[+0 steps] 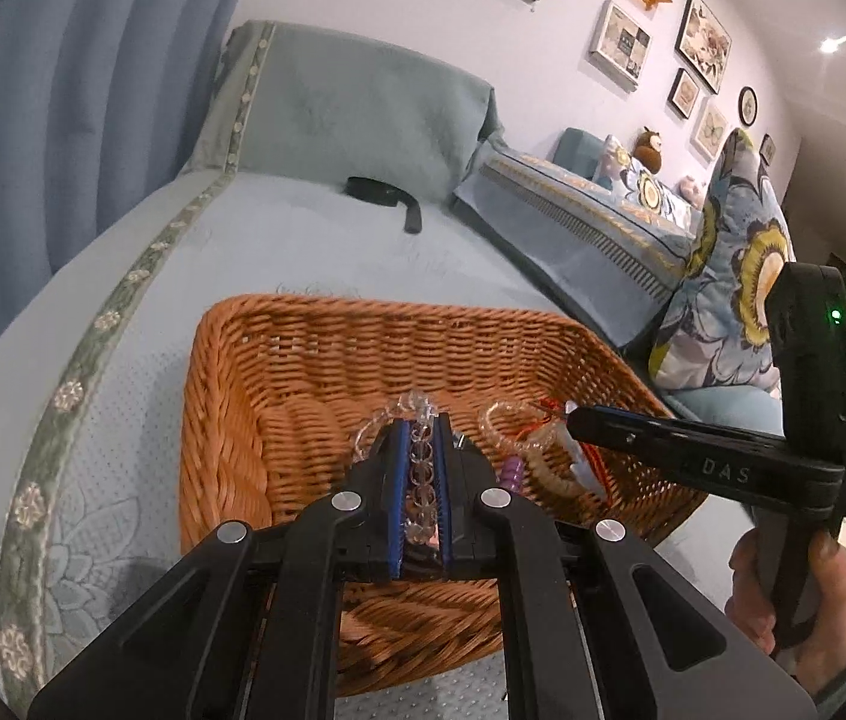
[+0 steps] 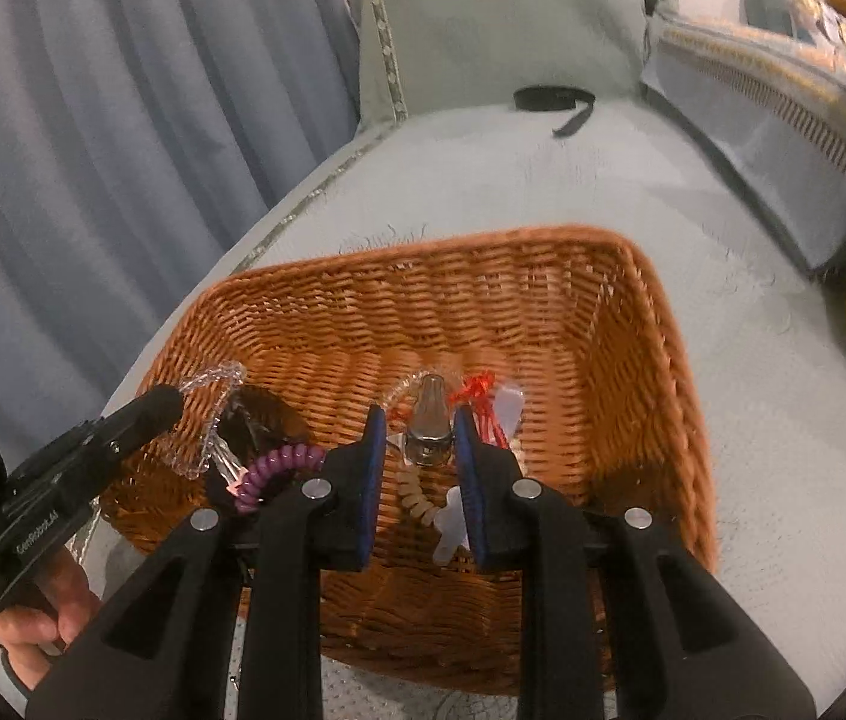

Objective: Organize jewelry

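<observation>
A wicker basket (image 1: 255,372) (image 2: 651,324) sits on the blue bedspread. My left gripper (image 1: 421,420) is shut on a clear crystal bead bracelet (image 1: 420,462) over the basket; the bracelet also shows in the right wrist view (image 2: 207,387). My right gripper (image 2: 420,420) is open, low in the basket, its jaws on either side of a silver clip (image 2: 426,429). It shows in the left wrist view (image 1: 573,417) too. In the basket lie a beige bead bracelet (image 1: 534,462) (image 2: 414,492), a purple spiral hair tie (image 2: 276,468) (image 1: 512,473) and a red cord (image 2: 477,396).
A black strap (image 1: 384,195) (image 2: 555,102) lies on the bed near the green pillow (image 1: 357,108). A floral cushion (image 1: 735,276) and folded quilt (image 1: 591,222) stand at right. Blue curtains (image 2: 123,120) hang at left.
</observation>
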Demonstrator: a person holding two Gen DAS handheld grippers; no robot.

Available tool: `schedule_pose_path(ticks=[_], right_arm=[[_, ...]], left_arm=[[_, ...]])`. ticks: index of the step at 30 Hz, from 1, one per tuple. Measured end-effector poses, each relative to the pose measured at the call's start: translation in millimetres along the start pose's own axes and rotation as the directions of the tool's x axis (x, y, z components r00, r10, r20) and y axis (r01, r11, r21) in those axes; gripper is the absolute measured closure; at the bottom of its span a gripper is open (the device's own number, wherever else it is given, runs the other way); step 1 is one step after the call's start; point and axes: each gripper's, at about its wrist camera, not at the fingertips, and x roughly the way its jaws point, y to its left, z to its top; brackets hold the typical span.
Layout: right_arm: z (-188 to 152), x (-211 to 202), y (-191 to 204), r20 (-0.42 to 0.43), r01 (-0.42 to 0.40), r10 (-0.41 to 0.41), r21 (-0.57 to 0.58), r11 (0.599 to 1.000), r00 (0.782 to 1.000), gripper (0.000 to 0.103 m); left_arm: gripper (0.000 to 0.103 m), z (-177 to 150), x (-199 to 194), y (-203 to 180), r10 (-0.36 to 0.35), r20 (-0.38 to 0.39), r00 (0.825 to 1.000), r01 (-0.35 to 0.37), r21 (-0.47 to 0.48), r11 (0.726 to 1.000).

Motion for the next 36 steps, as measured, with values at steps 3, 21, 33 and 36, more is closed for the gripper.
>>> schedule_pose_path(ticks=[3, 21, 33, 36], right_arm=[[-3.2, 1.0, -5.6, -0.012, -0.010, 0.010, 0.017, 1.000, 1.000, 0.082], [-73.4, -84.9, 6.3, 0.032, -0.063, 0.062, 0.044, 0.997, 0.998, 0.056], [-129.8, -66.6, 44.6, -0.063, 0.022, -0.028, -0.098, 0.995, 0.998, 0.064], [-134.5, -62.4, 43.9, -0.068, 0.047, -0.055, -0.114, 0.992, 0.996, 0.064]], left_arm=[[0.096, -2.0, 0.2, -1.7, 0.008, -0.007, 1.000, -0.008, 0.010, 1.000], [0.062, -26.3, -117.8, -41.4, -0.048, 0.109, 0.993, 0.046, 0.021, 0.999], [0.062, -80.1, -114.3, -26.1, -0.099, 0.036, 0.994, 0.102, -0.089, 0.991], [0.062, -88.4, -94.8, -28.6, -0.141, -0.040, 0.989, 0.137, -0.093, 0.986]])
